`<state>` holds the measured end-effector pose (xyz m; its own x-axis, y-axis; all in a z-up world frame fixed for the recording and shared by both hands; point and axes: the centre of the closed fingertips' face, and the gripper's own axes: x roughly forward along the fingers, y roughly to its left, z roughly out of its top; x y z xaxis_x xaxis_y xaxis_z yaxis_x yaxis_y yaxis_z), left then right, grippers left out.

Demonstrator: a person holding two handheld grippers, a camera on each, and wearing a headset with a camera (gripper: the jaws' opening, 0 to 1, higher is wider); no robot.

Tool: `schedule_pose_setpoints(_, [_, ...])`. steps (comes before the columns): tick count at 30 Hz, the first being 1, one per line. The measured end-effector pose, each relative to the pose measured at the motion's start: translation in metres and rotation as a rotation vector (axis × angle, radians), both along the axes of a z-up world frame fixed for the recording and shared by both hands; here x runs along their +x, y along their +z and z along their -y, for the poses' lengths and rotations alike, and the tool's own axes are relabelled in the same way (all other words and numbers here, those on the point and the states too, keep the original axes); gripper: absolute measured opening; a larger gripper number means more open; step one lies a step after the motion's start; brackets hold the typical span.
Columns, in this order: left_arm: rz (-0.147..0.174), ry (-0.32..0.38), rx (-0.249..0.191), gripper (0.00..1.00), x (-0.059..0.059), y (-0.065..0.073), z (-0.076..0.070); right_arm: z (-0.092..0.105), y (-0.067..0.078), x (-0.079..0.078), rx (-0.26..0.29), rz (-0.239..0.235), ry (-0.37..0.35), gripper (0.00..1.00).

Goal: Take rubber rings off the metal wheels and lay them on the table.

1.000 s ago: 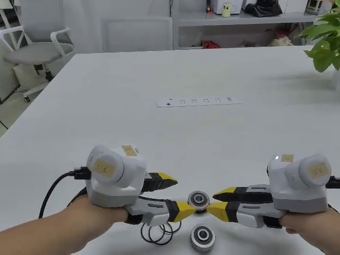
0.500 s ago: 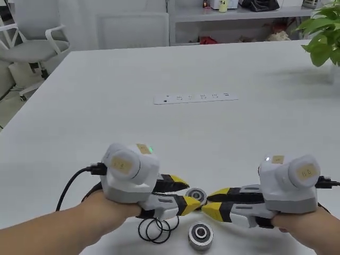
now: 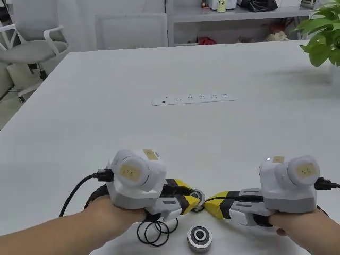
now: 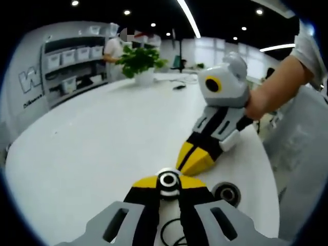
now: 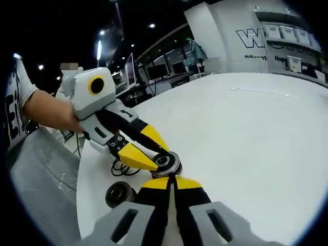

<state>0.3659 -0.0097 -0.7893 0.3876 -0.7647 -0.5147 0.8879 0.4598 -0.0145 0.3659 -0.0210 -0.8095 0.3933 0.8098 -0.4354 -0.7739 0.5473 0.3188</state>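
Note:
A small metal wheel (image 3: 197,197) is clamped between the yellow tips of my left gripper (image 3: 187,198), just above the near table edge. In the left gripper view the wheel (image 4: 168,180) sits upright between the jaws of the left gripper (image 4: 168,183). My right gripper (image 3: 209,204) faces it from the right, jaws together, tips against the wheel's rim (image 5: 166,163). Whether the right gripper (image 5: 172,180) pinches a rubber ring there is hidden. A second wheel (image 3: 200,237) lies flat on the table below. Loose black rubber rings (image 3: 154,231) lie to its left.
A white power strip (image 3: 194,98) lies mid-table. A green plant (image 3: 321,33) stands at the far right edge, an office chair (image 3: 36,49) beyond the far left corner. A black cable (image 3: 79,187) trails left from the left gripper.
The left gripper's jaws have come together on the wheel. The right gripper's jaws, apart a second ago, have shut at the wheel's rim. Both grippers drifted slightly nearer each other.

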Motion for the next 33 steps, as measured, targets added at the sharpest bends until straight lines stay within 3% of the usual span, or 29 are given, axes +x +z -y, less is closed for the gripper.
schedule_pose_setpoints(6, [0.018,0.011,0.017,0.13,0.001,-0.001,0.0,0.001,0.0,0.001,0.051,-0.067,-0.053,0.0])
schedule_pose_setpoints(8, [0.014,0.018,0.018,0.13,0.001,-0.001,0.0,0.003,0.002,0.001,0.1,-0.108,-0.096,0.0])
schedule_pose_setpoints(10, [0.015,0.02,0.023,0.13,0.0,-0.001,0.0,0.006,0.004,0.004,0.127,-0.116,-0.121,0.0])
schedule_pose_setpoints(12, [0.015,0.021,0.027,0.13,-0.001,-0.002,0.001,0.006,0.015,0.009,0.212,-0.134,-0.162,0.0])
schedule_pose_setpoints(14, [0.019,0.026,0.031,0.13,0.0,-0.002,0.001,0.006,0.014,0.008,0.183,-0.133,-0.149,0.0])
schedule_pose_setpoints(18, [0.016,0.033,0.035,0.12,0.0,-0.003,0.002,0.002,0.019,0.006,0.182,-0.123,-0.145,0.0])
schedule_pose_setpoints(23, [0.015,0.027,0.033,0.12,0.0,-0.003,0.002,-0.009,0.024,-0.001,0.175,-0.078,-0.075,0.0])
schedule_pose_setpoints(25, [0.019,0.024,0.035,0.12,0.0,-0.003,0.003,-0.018,0.035,-0.003,0.234,-0.076,-0.051,0.0])
schedule_pose_setpoints(27, [0.018,0.026,0.032,0.12,0.001,-0.003,0.003,-0.017,0.033,-0.001,0.18,-0.046,-0.042,0.0])
schedule_pose_setpoints(33, [0.031,0.016,0.019,0.14,0.001,-0.003,0.004,-0.006,0.027,0.004,0.182,-0.078,-0.092,0.0])
